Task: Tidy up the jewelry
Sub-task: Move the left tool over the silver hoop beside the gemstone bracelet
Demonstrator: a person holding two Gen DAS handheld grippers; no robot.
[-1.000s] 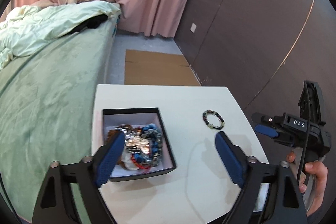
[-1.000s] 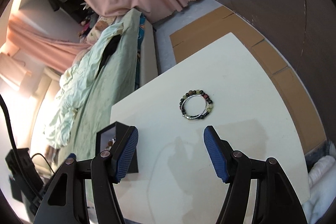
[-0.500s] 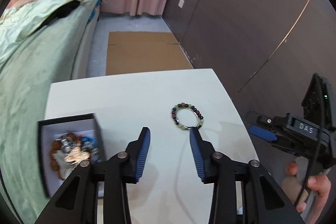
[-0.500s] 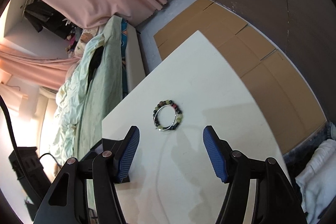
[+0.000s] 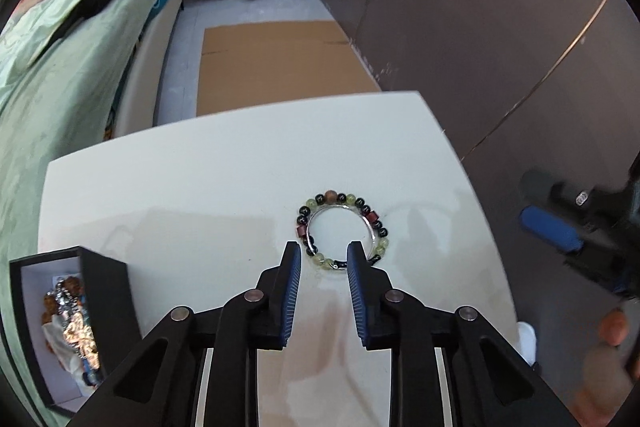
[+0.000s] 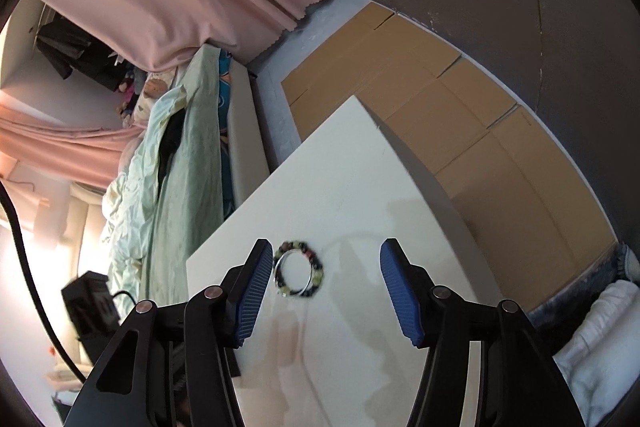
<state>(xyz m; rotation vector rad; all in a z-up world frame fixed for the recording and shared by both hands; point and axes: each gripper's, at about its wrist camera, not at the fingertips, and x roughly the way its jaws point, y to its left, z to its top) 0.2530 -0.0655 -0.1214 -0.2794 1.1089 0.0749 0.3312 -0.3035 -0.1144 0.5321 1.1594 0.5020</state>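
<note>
Left gripper (image 5: pixel 320 261) has swung off the jewelry box (image 5: pixel 70 323) and come in on the bead bracelet (image 5: pixel 342 229), jaws narrowed from wide to a slim gap, tips now bracketing the bracelet's near rim w/ a thin metal bangle (image 5: pixel 340 233) lying inside it. Not pinched yet, beads look flat on the white table (image 5: pixel 180 195), toward its right edge, mid-depth. Box sits at the near left corner, open, already full of pieces. Right gripper (image 6: pixel 326 277) hangs back near the right edge, jaws wide, nothing held; bracelet (image 6: pixel 299 269) sits just beside its left finger. Looks like pickup's imminent: left closes, then carries to the box.
</note>
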